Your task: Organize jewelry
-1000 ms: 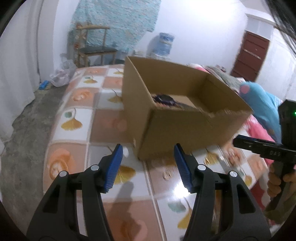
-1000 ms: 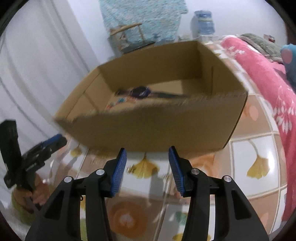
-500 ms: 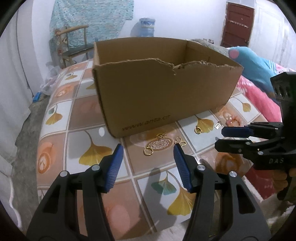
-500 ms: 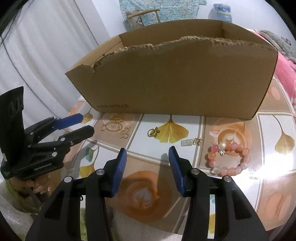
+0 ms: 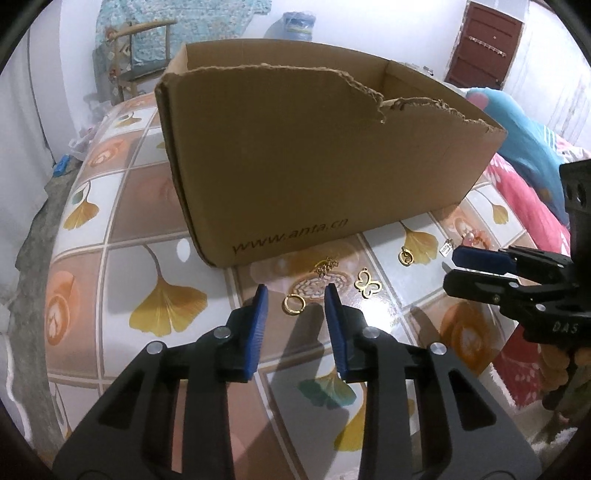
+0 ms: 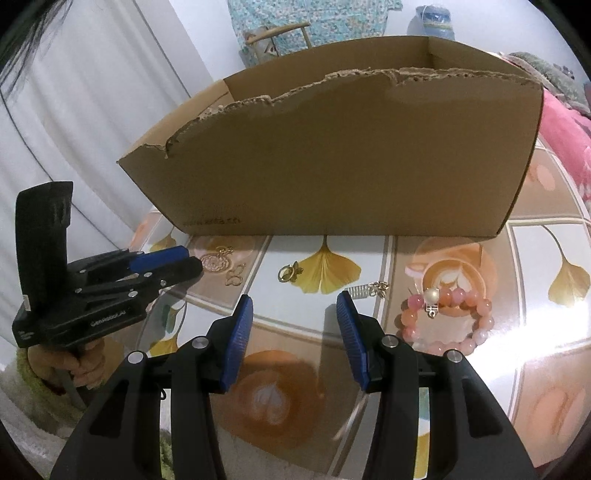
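Observation:
A brown cardboard box (image 5: 314, 155) stands on the patterned table; it also shows in the right wrist view (image 6: 343, 158). Gold pieces lie in front of it: a small hoop (image 5: 294, 305), a round filigree pendant (image 5: 319, 286), a butterfly charm (image 5: 367, 286) and a ring (image 5: 406, 256). My left gripper (image 5: 295, 299) is open, low over the table, with the hoop between its fingertips. My right gripper (image 6: 293, 310) is open and empty; a pink bead bracelet (image 6: 445, 319) lies to its right, a gold ring (image 6: 289, 274) and a small silver clasp (image 6: 369, 290) ahead.
The box's near wall has a torn top edge. A pink bedspread (image 6: 565, 122) lies at the right. A chair (image 5: 144, 55) and a water bottle (image 5: 297, 26) stand behind the table. The right gripper shows at the right of the left wrist view (image 5: 458, 269).
Both grippers have come down from above the box to the table in front of it. The left gripper moved forward until the gold hoop lies between its fingertips.

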`<action>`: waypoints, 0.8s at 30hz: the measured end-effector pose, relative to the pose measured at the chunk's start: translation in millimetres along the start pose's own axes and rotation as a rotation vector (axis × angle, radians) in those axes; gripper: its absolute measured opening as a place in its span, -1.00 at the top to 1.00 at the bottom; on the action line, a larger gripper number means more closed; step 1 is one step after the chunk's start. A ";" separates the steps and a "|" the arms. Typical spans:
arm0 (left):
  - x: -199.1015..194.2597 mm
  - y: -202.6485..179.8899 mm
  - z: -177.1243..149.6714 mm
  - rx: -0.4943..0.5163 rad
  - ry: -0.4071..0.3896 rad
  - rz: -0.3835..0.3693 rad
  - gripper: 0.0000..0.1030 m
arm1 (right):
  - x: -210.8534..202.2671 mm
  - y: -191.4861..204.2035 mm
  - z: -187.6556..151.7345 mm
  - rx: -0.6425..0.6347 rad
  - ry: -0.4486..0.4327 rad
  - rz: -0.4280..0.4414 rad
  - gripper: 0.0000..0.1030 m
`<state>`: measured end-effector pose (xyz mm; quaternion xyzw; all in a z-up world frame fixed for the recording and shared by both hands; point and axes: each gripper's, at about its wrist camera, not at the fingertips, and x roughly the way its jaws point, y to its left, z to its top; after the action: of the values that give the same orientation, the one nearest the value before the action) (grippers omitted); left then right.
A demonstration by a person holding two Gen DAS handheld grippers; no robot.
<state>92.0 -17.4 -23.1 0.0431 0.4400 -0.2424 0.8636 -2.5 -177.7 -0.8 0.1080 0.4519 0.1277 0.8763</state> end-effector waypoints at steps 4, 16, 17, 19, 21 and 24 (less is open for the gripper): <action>1.0 -0.4 2.0 0.021 0.005 0.009 0.45 | 5.0 1.0 0.6 -0.003 0.005 -0.002 0.10; 3.2 -12.0 1.8 0.092 0.003 0.043 0.81 | 6.1 2.9 1.0 -0.014 -0.004 -0.013 0.10; 3.9 -11.9 2.7 0.089 0.002 0.041 0.81 | 6.2 3.3 1.2 -0.015 -0.006 -0.015 0.10; 3.6 -12.0 2.7 0.086 -0.002 0.040 0.82 | 6.0 4.5 1.9 -0.021 -0.008 -0.019 0.10; 2.6 -12.3 1.8 0.087 -0.005 0.040 0.84 | 5.0 5.3 2.9 -0.026 -0.011 -0.023 0.10; 2.3 -12.0 -0.1 0.078 -0.005 0.030 1.00 | 6.6 11.2 6.0 -0.048 -0.014 -0.030 0.10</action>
<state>87.6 -28.8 -23.2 0.0826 0.4275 -0.2466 0.8658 4.7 -165.4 1.0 0.0813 0.4443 0.1247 0.8834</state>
